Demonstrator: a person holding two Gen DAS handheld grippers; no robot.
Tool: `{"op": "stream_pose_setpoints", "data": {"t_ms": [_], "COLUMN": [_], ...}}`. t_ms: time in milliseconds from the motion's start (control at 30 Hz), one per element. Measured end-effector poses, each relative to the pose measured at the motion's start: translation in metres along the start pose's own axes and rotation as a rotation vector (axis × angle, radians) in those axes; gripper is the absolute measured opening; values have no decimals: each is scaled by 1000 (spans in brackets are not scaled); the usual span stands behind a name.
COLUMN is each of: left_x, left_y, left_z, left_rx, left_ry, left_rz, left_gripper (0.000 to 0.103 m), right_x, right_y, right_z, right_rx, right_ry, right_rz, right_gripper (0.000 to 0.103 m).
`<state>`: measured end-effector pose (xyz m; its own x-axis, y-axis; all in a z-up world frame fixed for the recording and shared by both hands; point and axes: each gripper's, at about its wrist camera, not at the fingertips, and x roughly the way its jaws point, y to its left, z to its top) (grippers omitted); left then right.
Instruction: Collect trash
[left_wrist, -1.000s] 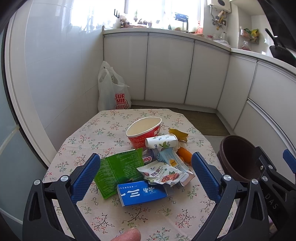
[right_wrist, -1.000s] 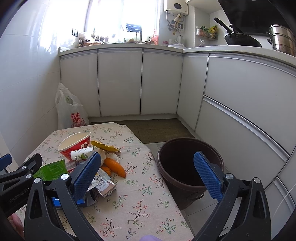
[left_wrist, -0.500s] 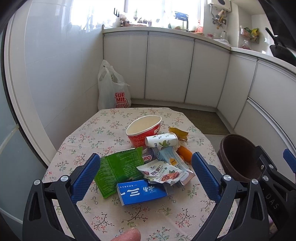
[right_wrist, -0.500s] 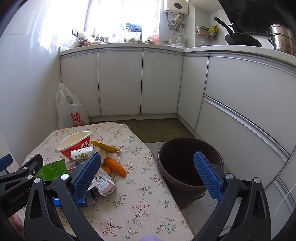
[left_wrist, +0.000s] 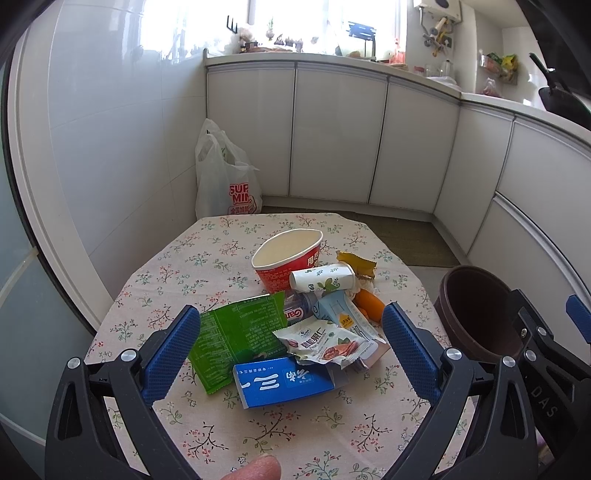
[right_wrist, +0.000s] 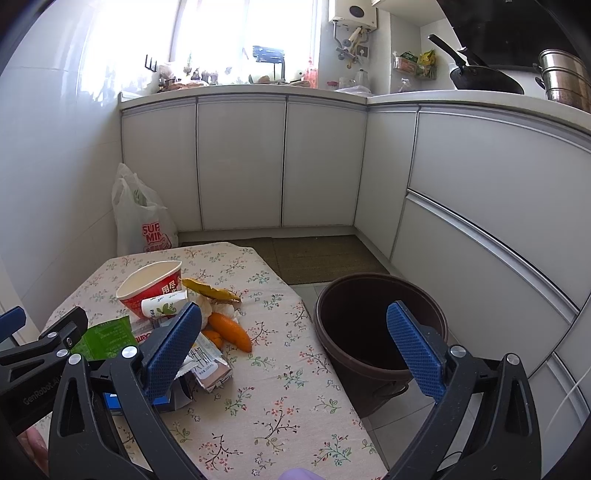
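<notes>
A heap of trash lies on the floral table (left_wrist: 192, 266): a red paper bowl (left_wrist: 286, 254), a white rolled cup (left_wrist: 321, 282), a green packet (left_wrist: 236, 336), a blue carton (left_wrist: 284, 382), a snack wrapper (left_wrist: 325, 341) and orange peel (left_wrist: 369, 302). My left gripper (left_wrist: 290, 352) hovers open above the near side of the heap, empty. A brown bin (right_wrist: 373, 328) stands on the floor right of the table. My right gripper (right_wrist: 299, 350) is open over the table's right edge, between the heap (right_wrist: 184, 325) and the bin, holding nothing.
A white plastic shopping bag (left_wrist: 225, 177) leans in the corner behind the table. White cabinets (right_wrist: 240, 162) run along the back and right walls. A brown mat (right_wrist: 325, 254) lies on the floor. A fingertip (left_wrist: 258, 469) shows at the bottom edge.
The left wrist view has lifted very slightly, so the heap sits a touch lower. Nothing was grasped or moved; both grippers stay open.
</notes>
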<state>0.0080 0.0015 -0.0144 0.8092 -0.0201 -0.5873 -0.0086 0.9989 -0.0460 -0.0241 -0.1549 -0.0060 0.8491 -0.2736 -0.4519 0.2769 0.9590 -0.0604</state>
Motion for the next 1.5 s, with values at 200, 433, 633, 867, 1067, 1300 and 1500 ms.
{"op": "stream_pose_setpoints", "data": {"t_ms": [200,433,633,867,1067,1300,1500], "left_x": [0,0,0,0,1,18,50], "left_y": [0,0,0,0,1,14,32], "left_z": [0,0,0,0,0,-2,-12], "left_rx": [0,0,0,0,-4,-63,-116], "left_ry": [0,1,2,1,6,91,237], "left_rz": [0,0,0,1,5,10,21], "left_gripper": [96,96,96,96,96,96,96], "right_x": [0,0,0,0,1,22,50], "right_y": [0,0,0,0,0,-4,-3], "right_z": [0,0,0,0,0,-6,-19], "right_rx": [3,0,0,0,0,19,-5], "right_ry": [0,0,1,1,5,124,293], "right_rz": [0,-1,-1,-1,-3,9,7], "right_gripper": [96,96,96,96,96,96,96]}}
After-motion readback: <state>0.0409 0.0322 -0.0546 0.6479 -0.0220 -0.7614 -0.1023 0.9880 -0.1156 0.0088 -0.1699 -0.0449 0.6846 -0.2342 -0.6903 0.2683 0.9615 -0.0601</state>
